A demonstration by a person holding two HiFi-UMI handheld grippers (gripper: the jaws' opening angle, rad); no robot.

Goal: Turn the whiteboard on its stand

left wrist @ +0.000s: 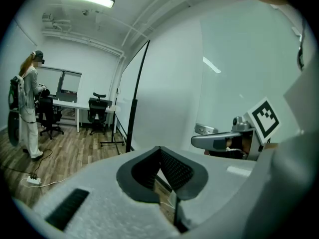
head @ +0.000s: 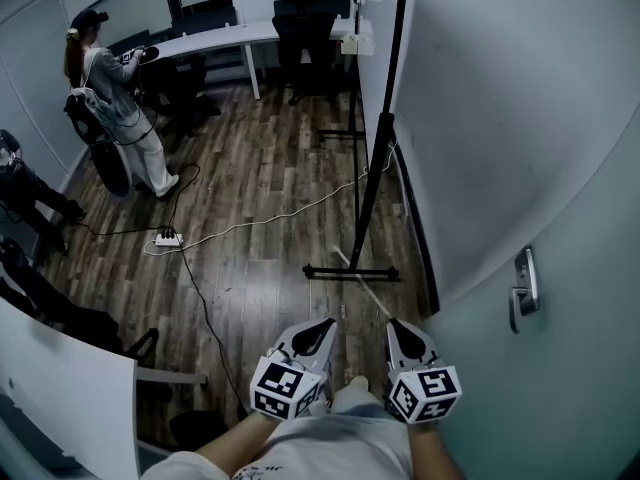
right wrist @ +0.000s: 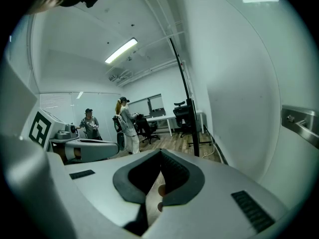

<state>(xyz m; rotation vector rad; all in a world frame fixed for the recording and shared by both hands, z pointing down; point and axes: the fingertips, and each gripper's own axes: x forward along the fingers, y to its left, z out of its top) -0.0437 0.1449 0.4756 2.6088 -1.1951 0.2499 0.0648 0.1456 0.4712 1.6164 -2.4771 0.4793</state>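
- Whiteboard [head: 500, 98] is the big white panel on the right side of the room. It is held up by a black stand [head: 378, 158], well ahead of both tongs. Nothing is touching it yet.
- Far off on the left, a person [head: 115, 88] stands near a counter [head: 215, 36]. I think they are far enough away not to get bumped.
- A white cord [head: 270, 216] runs across the wood floor from a power strip [head: 167, 239] to the stand's foot. Watch it, because the stand could catch on it while turning.
- Left tongs [head: 322, 330] are low, close to the person's body. They are clenched, with nothing in them.
- Right tongs [head: 402, 334] are just beside them. They are pressed tight together too, and they are empty.
- To do this well, I think both tongs should reach forward and open. One should take the near edge of the board. Then push slowly, so the board swings and the stand does not tip.
- A door handle [head: 524, 286] sticks out on the far right. Keep the right tongs away from it.
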